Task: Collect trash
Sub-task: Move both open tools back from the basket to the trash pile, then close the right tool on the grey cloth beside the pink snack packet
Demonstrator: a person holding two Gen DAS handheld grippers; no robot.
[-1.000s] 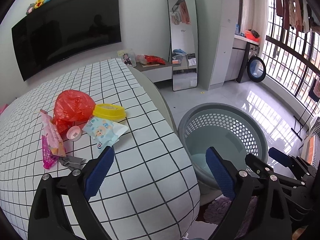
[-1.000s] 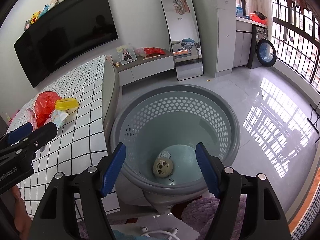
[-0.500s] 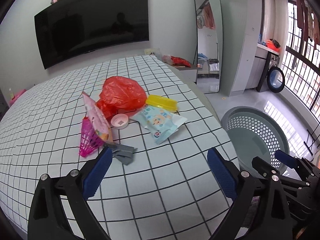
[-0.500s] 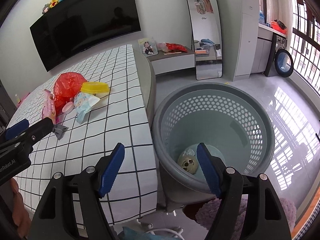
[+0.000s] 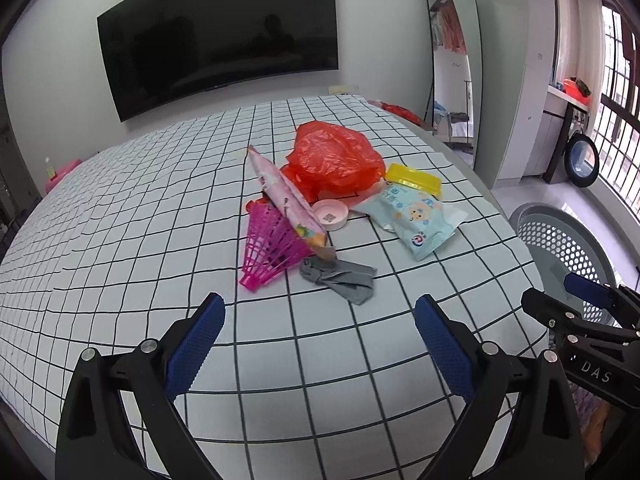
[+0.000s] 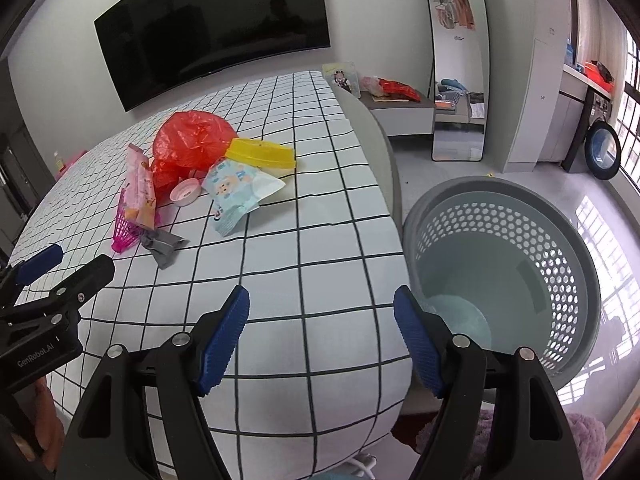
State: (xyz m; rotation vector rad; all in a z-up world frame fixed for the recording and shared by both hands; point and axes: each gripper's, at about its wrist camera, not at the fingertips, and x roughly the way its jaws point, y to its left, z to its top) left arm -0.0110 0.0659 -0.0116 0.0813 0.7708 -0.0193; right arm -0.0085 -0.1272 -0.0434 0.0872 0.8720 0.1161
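A heap of trash lies on the checked bed point(image 5: 120, 240): a red plastic bag point(image 5: 332, 156), a yellow lid point(image 5: 414, 178), a pale blue wipes packet point(image 5: 412, 216), a small pink cup lid point(image 5: 330, 213), a pink wrapper point(image 5: 286, 196), a magenta plastic basket point(image 5: 270, 248) and a grey scrap point(image 5: 340, 276). My left gripper point(image 5: 320, 340) hovers open just short of the grey scrap, nothing between its fingers. My right gripper point(image 6: 320, 332) is open and empty over the bed's corner, beside the grey perforated basket point(image 6: 500, 280). The heap point(image 6: 200, 168) shows up left in the right wrist view.
The basket point(image 5: 560, 240) stands on the glossy floor right of the bed. A large black TV point(image 5: 216, 36) hangs on the far wall, a tall mirror point(image 5: 452, 64) leans beyond the bed, and a low cabinet point(image 6: 400, 112) sits by the bed's far corner.
Both grippers have swung left, away from the basket and over the bed. The trash heap now lies straight ahead of the left gripper; the basket has slid to the right edge.
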